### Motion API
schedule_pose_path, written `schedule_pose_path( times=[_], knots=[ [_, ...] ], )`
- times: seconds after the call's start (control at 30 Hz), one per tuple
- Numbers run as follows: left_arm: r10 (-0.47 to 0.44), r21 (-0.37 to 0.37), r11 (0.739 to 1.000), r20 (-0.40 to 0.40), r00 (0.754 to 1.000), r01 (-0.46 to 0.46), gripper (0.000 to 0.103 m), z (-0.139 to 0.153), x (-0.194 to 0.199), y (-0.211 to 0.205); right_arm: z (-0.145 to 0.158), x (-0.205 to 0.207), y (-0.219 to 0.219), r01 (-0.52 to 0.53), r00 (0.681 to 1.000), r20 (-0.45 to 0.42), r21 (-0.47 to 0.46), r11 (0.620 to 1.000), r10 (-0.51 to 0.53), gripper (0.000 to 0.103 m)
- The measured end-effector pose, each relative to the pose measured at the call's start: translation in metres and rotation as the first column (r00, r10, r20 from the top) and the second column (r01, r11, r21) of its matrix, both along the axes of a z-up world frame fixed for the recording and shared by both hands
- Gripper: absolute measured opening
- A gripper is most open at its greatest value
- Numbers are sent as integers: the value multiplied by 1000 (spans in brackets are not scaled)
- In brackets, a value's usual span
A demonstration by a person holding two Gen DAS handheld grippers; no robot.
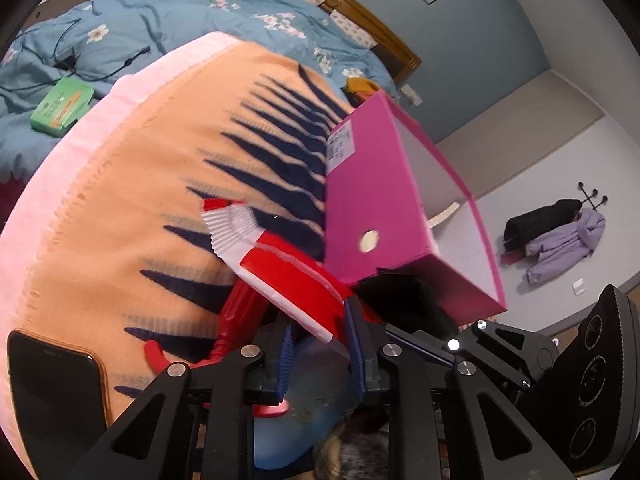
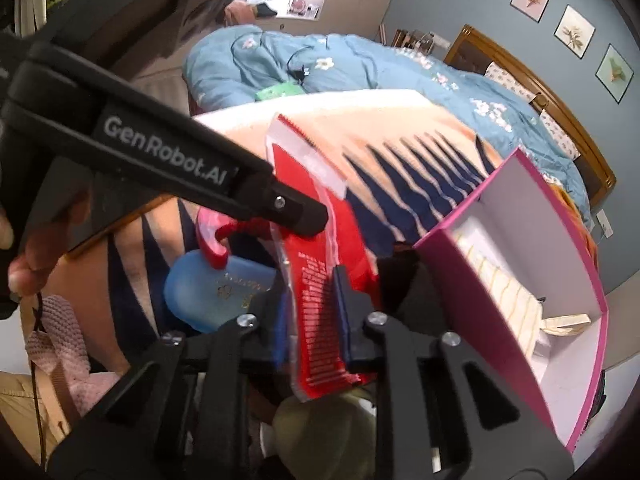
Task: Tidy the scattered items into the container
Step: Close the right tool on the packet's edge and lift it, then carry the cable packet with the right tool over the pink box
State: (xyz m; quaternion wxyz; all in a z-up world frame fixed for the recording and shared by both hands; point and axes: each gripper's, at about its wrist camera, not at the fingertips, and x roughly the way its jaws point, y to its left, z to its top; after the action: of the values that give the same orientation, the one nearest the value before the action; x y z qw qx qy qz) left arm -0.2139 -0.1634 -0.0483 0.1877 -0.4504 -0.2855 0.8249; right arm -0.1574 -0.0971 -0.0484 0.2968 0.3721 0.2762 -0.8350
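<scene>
A red and white snack packet (image 1: 292,276) lies on the orange blanket beside the pink box (image 1: 376,208). My left gripper (image 1: 320,356) has its blue pads on either side of the packet's near end, over a red hook-handled item (image 1: 236,320); the grip is unclear. My right gripper (image 2: 310,332) is shut on the same red packet (image 2: 316,264), which stands up between the pads. The pink box (image 2: 500,280) is open on the right, with cream cloth (image 2: 508,292) inside. The left gripper's arm (image 2: 168,160) crosses the right wrist view.
An orange blanket with dark blue spikes (image 1: 160,184) covers the surface. A black phone (image 1: 52,384) lies at the lower left. A blue translucent case (image 2: 208,288) sits under the red hook (image 2: 216,240). A black cloth (image 1: 404,300) lies by the box. A bed (image 1: 160,40) is behind.
</scene>
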Motion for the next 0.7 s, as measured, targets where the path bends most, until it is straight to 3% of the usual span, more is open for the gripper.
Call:
schedule_pose_path(
  times=[0.4, 0.7],
  knots=[
    [-64, 9, 998, -148, 987, 66, 23, 61, 20, 25, 49, 34, 35, -36, 997, -78, -153, 988, 25, 11],
    [-129, 5, 991, -223, 966, 133, 26, 97, 19, 58, 78, 37, 78, -7, 999, -45, -315, 949, -7, 9]
  ],
)
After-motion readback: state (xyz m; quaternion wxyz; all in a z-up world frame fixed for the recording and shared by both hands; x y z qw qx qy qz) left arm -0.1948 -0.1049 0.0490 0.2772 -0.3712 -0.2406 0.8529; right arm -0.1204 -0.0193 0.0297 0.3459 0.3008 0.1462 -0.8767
